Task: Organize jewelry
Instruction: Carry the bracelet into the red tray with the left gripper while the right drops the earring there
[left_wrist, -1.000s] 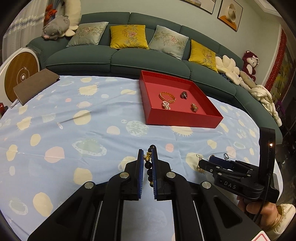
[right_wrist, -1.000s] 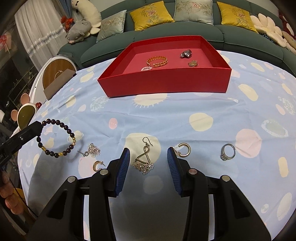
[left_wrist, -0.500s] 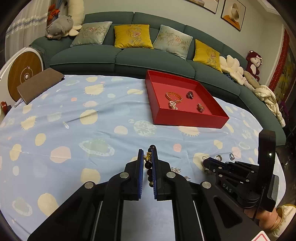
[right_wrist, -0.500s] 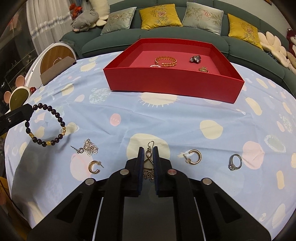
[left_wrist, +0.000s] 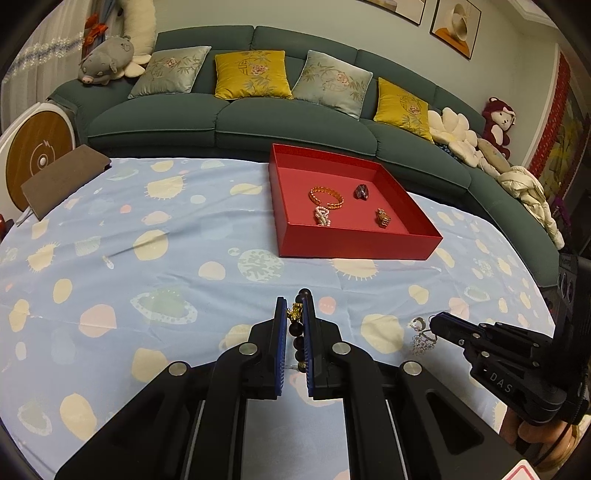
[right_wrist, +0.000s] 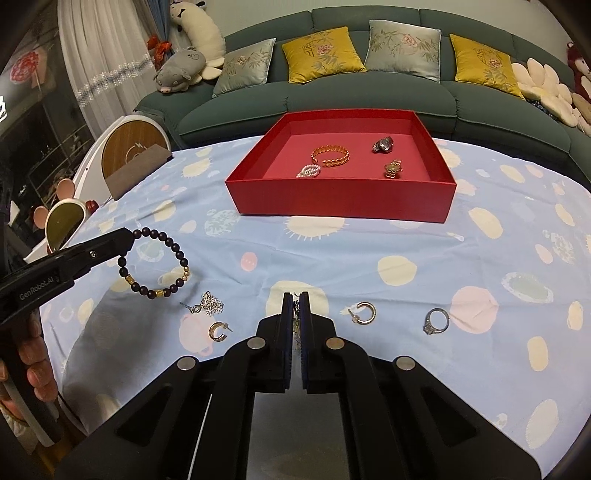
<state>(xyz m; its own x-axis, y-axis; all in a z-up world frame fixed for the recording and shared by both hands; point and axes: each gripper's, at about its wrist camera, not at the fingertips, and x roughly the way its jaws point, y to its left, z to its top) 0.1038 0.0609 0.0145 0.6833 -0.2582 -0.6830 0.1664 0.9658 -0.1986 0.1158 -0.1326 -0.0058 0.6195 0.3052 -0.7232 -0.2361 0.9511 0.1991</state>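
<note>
A red tray (left_wrist: 354, 251) (right_wrist: 340, 206) at the table's far side holds a gold bracelet (right_wrist: 330, 156), a pearl piece (right_wrist: 308, 171), a dark stone piece (right_wrist: 383, 144) and a gold charm (right_wrist: 392, 170). My left gripper (left_wrist: 294, 314) is shut on a dark bead bracelet (right_wrist: 155, 264) and holds it above the cloth. My right gripper (right_wrist: 294, 306) is shut on a dangling earring (left_wrist: 423, 338), lifted off the cloth. On the cloth lie a flower earring (right_wrist: 208, 304), two hoop earrings (right_wrist: 218, 330) (right_wrist: 364, 313) and a ring (right_wrist: 436, 320).
The table has a light blue patterned cloth (left_wrist: 147, 258). A brown notebook (left_wrist: 62, 179) lies at its far left edge. A green sofa (left_wrist: 258, 118) with cushions stands behind the table. A round white device (right_wrist: 129, 147) stands left of it.
My right gripper closed on the dangling earring and lifted it off the cloth. My left gripper has risen with the bead bracelet, still shut.
</note>
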